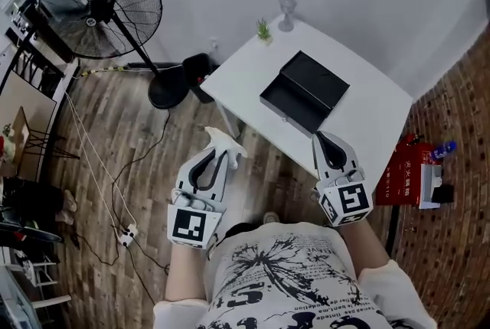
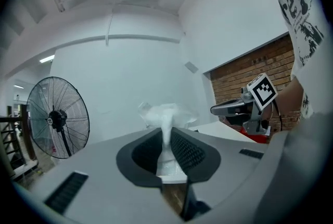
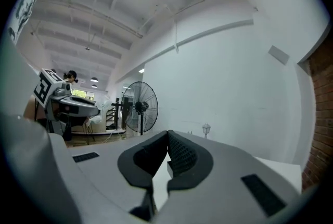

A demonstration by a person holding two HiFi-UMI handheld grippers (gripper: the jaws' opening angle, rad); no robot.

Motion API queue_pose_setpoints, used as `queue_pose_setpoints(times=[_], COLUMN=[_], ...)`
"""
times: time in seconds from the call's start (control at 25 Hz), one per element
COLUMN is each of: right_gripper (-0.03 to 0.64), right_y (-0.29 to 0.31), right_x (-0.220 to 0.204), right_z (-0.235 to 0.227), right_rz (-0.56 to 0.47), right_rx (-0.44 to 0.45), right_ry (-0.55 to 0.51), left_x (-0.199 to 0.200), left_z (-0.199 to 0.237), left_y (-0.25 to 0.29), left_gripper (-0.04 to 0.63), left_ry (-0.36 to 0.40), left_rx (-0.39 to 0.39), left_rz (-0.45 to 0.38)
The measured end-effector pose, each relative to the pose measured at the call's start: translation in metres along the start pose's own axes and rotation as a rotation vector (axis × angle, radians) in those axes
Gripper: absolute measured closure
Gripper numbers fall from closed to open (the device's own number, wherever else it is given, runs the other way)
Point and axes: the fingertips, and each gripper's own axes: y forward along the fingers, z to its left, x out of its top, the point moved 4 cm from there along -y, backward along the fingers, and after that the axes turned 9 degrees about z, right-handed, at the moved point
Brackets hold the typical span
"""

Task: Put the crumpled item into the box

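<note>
Carrying step: crumpled white paper [image 1: 227,140], perhaps tissue, clamped in left gripper [image 1: 220,152].
Held in mid-air off the table's [image 1: 375,117] near left edge, well apart from the open black box [image 1: 305,92] at mid-table. Jaws of right gripper [image 1: 321,138] together, empty. Next: reach forward-right over the box, then let go.

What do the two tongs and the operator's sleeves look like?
Left tongs and right tongs: light grey shells, black ribbed pads around a teardrop opening, each with a white cube of black square markers at the rear. No cables visible. The person wears a white short-sleeved T-shirt with black print.
</note>
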Motion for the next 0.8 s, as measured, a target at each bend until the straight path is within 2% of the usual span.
queue_pose_setpoints(times=[0.36,0.56,0.8], right_gripper=[0.601,0.601,0.601], right_y=[0.044,0.067,0.1], right_x=[-0.019,-0.029,-0.034], right_z=[-0.054,-0.095,-0.128], right_rz=[0.058,0.094,0.133], right_rx=[-0.102,-0.232,-0.387], right_ry=[0.043,0.102,0.199], left_x=[0.001,-0.005,-0.013], left_z=[0.014,0.014,0.014], left_y=[0.115,0.193,0.282], left_gripper=[0.531,0.531,0.529], left_ry=[0.029,0.11,0.187], left_rx=[-0.167,-0.333,-0.599], left_rz=[0.047,0.138,0.186])
